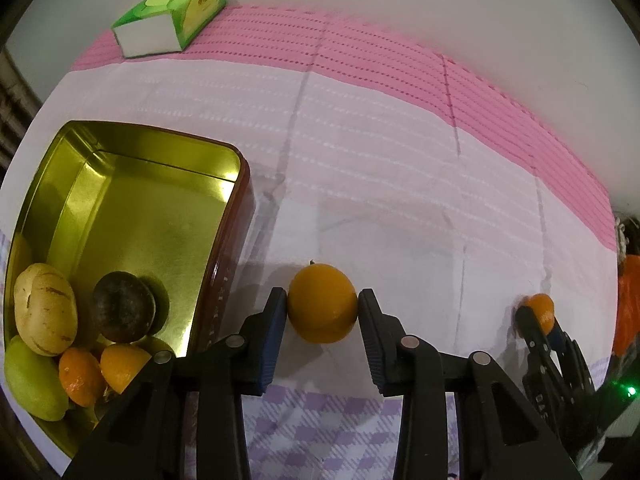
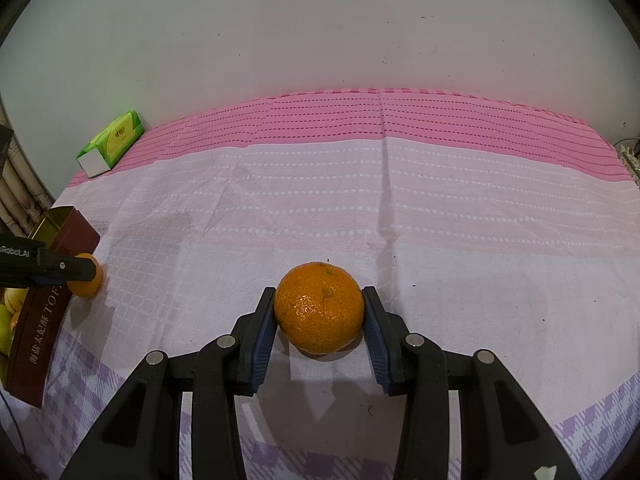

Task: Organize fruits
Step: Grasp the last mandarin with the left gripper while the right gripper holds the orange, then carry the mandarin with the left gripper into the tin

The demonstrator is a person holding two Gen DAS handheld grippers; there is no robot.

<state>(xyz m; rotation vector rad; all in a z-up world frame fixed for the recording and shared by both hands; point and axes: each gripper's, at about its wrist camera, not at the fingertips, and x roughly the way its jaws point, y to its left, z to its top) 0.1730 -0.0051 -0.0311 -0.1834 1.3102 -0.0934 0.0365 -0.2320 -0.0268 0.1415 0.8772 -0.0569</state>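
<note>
Gripping 2 fruits at once: my left gripper pinches the smooth orange beside the tin; my right gripper clamps the mandarin on the cloth. I judge slow, level lifts best.

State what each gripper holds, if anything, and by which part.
The left gripper clamps a smooth orange by its two sides. The right gripper clamps a mandarin by its sides. Both fruits rest on the cloth.

The right gripper pinches a mandarin on the cloth. A tin sits at the cloth's left edge
</note>
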